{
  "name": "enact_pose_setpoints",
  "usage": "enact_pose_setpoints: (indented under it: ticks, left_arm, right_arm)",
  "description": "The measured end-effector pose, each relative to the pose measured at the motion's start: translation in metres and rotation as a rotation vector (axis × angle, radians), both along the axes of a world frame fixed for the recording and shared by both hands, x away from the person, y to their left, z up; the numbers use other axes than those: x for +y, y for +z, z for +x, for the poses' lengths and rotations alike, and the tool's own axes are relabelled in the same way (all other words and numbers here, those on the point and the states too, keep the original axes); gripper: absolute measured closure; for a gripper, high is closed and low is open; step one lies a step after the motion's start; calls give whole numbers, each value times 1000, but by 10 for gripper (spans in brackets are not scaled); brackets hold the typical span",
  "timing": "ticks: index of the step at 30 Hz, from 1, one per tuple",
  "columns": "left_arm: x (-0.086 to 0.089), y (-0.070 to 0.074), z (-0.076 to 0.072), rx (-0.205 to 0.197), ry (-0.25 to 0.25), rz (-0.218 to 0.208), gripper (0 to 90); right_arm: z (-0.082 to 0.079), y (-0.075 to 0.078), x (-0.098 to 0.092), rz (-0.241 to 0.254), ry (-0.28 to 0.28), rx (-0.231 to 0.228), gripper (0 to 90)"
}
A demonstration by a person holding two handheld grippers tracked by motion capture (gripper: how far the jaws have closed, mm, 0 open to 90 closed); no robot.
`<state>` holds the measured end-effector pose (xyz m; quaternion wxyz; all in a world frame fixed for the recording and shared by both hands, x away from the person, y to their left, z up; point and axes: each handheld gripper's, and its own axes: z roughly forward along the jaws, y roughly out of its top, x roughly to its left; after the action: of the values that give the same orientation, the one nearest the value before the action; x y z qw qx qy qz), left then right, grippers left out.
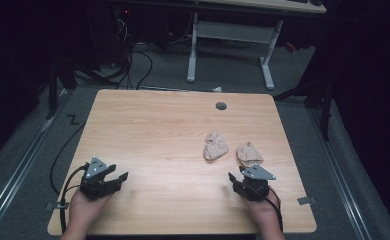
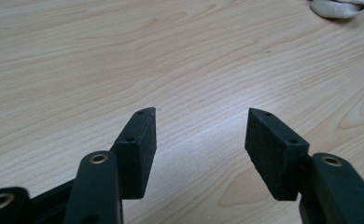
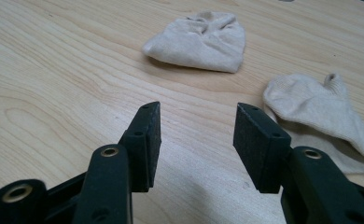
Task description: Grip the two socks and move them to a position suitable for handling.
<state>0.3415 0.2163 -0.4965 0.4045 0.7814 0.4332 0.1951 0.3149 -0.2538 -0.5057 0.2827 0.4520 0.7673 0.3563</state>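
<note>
Two beige socks lie untouched; both grippers wait open at the near edge.

Nothing looks done yet: the left gripper (image 1: 114, 181) sits at the lower left of the high view and the right gripper (image 1: 237, 178) at the lower right, each with jaws spread and nothing between them, resting low over the wooden table (image 1: 153, 135). The nearer sock (image 3: 318, 109), right of centre in the high view and just above the right gripper, lies crumpled, its long axis running from upper left to lower right in the right gripper view, with the cuff opening toward the top. The farther sock (image 3: 203, 42), just left of it and apart, is bunched into a lump, so its direction is hard to tell. Picking up, straightening and pairing would all be left, I judge.
</note>
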Motion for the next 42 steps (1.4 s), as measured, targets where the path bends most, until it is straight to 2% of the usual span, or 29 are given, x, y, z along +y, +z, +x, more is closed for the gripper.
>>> enact_pose_setpoints:
  ticks: [6, 9, 17, 24, 27, 30, 33, 37, 39, 42]
  left_arm:
    - [-1, 0, 2, -6, 9, -4, 437]
    - [-3, 2, 0, -23, 0, 0, 433]
    - [-5, 4, -1, -28, -12, -3, 416]
    - [-7, 1, -2, -3, -31, -36, 376]
    - [-10, 2, -1, -1, -33, -27, 359]
    - [-10, 5, -5, -1, -19, -46, 344]
    - [-10, 9, -11, -15, -16, -15, 333]
    - [-9, 5, -10, 7, -20, 24, 315]
    - [-7, 0, -9, 22, -25, -14, 315]
    - [-8, -1, -8, 25, -25, -21, 316]
  right_arm:
    - [1, -2, -3, 29, 0, 22, 524]
    - [-2, -2, -5, 43, 2, 21, 528]
    - [-3, 1, -9, 87, -16, 30, 519]
    - [-6, 1, -9, 66, -39, 10, 516]
    - [-7, 2, -11, 78, -35, 2, 526]
    - [-9, 0, -15, 90, -35, 5, 527]
    - [-10, 0, -20, 94, -36, 1, 526]
    - [-11, 3, -26, 101, -48, -19, 525]
    - [-12, 3, -29, 110, -62, -22, 522]
    - [-11, 3, -33, 112, -88, -35, 506]
